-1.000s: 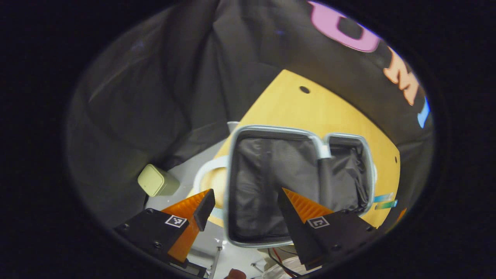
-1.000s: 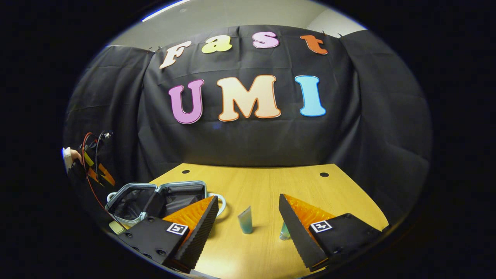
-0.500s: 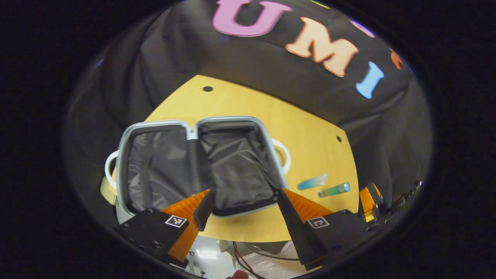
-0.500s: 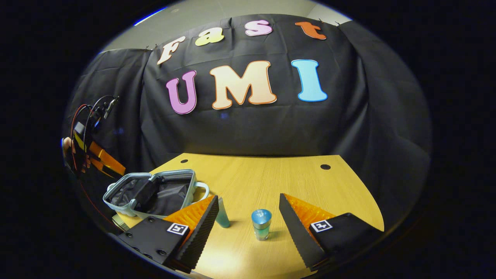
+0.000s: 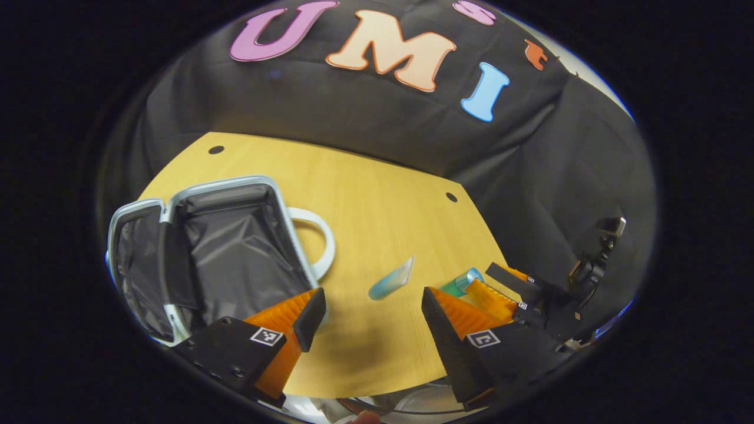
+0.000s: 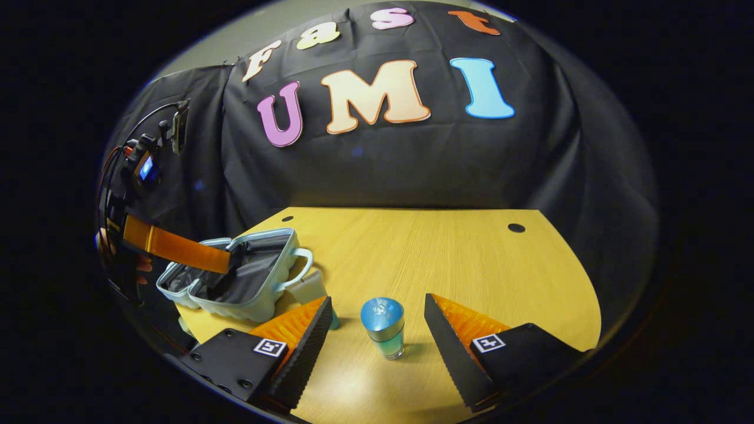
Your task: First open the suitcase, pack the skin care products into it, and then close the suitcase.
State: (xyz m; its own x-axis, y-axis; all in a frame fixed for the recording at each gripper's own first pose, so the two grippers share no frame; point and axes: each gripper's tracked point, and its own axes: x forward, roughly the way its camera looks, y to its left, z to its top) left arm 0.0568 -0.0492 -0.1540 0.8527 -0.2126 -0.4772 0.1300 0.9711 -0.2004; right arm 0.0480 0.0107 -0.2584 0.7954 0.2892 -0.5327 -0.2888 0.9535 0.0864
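A pale blue suitcase (image 5: 177, 194) lies open on the wooden table (image 5: 377, 194), showing its dark lining; it sits at the left as the suitcase (image 6: 283, 265) in the right gripper view. A small bottle with a blue cap (image 6: 384, 327) stands between the open fingers of my right gripper (image 6: 377, 338), untouched. A blue-green tube (image 5: 392, 280) stands just left of it, partly hidden behind a finger as the tube (image 6: 306, 290). My left gripper (image 5: 371, 318) hovers open near the table's front edge, beside the suitcase; it reaches over the case as the left gripper (image 6: 224, 262).
Black cloth walls surround the table on all sides. The table (image 6: 459, 253) has two small round holes near its far edge. A person's hand (image 6: 106, 241) holds the left gripper at the far left, with cables on it.
My left gripper has swung from over the suitcase toward the tube and bottle. My right gripper has moved forward and down, so the bottle now stands between its fingers.
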